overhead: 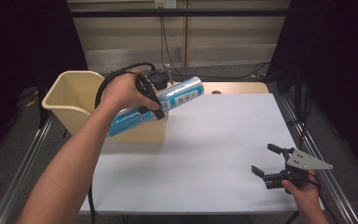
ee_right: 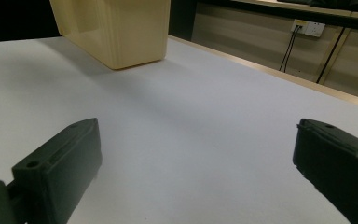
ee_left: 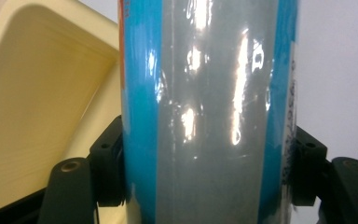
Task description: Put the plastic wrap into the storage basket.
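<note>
Left tongs (overhead: 161,109) are clamped across the middle of a long blue-and-silver cylindrical canister wrapped in glossy film (overhead: 156,105). In the left gripper view both black jaws press the canister's (ee_left: 205,112) opposite sides. It is held in the air, tilted, lower end toward the person and upper end rising toward the far right, just beside the near wall of the cream plastic bin (overhead: 70,95) at the far left of the white surface (overhead: 205,158). Whether it touches the bin's rim I cannot tell.

Right tongs (overhead: 269,163) rest low near the right front edge of the surface, jaws spread wide and holding nothing; the right gripper view looks across bare surface (ee_right: 177,121) to the bin (ee_right: 116,28).

Handling, judged: the canister looks rigid, with no denting visible at the jaws, and probably light, since one mid-body grip carries it. The glossy film shows strong highlights, so it is likely slippery; a round wall against flat jaws could rotate or slide. The best hold is near the middle, square to the long axis, as now; an end grip would let it swing.
</note>
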`<action>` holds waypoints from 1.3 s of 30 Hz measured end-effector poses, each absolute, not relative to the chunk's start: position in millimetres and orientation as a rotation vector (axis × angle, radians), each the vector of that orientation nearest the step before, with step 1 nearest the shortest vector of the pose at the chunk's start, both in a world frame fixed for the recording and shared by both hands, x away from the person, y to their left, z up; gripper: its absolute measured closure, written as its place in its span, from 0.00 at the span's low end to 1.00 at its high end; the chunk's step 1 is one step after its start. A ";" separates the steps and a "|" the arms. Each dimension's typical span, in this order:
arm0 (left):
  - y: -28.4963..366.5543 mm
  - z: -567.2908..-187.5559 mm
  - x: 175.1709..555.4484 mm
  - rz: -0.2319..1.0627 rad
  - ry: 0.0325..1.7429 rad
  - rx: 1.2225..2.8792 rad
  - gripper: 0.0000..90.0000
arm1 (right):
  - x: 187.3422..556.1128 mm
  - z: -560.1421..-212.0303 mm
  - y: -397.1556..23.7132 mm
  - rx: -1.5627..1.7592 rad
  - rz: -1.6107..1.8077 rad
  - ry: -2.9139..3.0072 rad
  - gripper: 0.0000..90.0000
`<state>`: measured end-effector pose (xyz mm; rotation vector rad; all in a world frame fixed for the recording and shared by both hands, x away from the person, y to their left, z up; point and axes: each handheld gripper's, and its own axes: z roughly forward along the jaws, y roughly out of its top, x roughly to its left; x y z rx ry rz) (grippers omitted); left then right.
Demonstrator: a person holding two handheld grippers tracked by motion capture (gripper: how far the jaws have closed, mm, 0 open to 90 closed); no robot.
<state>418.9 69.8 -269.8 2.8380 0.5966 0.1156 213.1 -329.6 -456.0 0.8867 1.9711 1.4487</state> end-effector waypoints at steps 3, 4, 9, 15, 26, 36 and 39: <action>71.8 -269.7 421.4 0.118 0.585 2.837 0.36 | 213.4 -456.2 -329.7 0.888 1.451 1.972 0.01; 72.1 -270.3 421.7 0.133 0.587 2.832 0.36 | 213.4 -456.2 -329.8 0.890 1.450 1.974 0.01; 74.2 -269.9 426.4 0.150 0.564 2.852 0.36 | 213.6 -456.3 -329.6 0.891 1.449 1.975 0.01; 75.1 -269.3 429.4 0.157 0.541 2.869 0.36 | 213.9 -456.5 -329.3 0.890 1.451 1.979 0.01; 75.6 -273.5 436.3 0.201 0.490 2.885 0.36 | 213.8 -456.8 -329.8 0.894 1.453 1.979 0.01; 78.9 -277.3 441.9 0.211 0.451 2.914 0.36 | 213.8 -457.1 -330.4 0.899 1.453 1.979 0.01; 79.2 -278.8 443.3 0.202 0.434 2.913 0.36 | 213.9 -456.9 -330.5 0.898 1.453 1.977 0.01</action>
